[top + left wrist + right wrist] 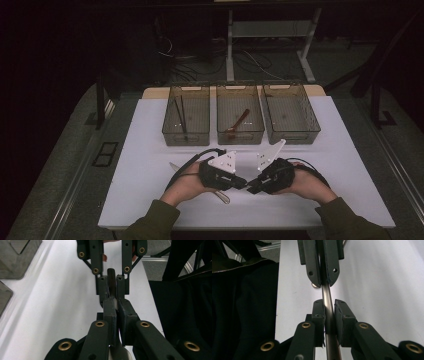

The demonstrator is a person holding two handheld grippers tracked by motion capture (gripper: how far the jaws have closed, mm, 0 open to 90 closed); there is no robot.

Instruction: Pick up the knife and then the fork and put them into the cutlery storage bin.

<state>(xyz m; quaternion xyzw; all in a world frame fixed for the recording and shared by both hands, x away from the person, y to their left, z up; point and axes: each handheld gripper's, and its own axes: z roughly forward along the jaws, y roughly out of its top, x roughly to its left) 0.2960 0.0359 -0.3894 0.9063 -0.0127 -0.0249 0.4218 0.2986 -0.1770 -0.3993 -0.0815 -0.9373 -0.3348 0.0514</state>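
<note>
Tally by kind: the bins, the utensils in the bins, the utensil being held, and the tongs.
Smoky translucent plastic bins: 3
Utensils in bins: 2 (thin dark stick, reddish-brown wooden utensil)
Slim metal utensil gripped at both ends: 1
Black two-jaw tongs: 2 (left tongs, right tongs)
Total: 8

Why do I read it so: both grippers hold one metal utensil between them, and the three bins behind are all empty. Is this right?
Not quite. Both grippers, left and right, do hold one metal utensil, but the high view shows the bins are not all empty: the left bin holds a dark stick, the middle bin a reddish utensil. The right bin looks empty.
</note>
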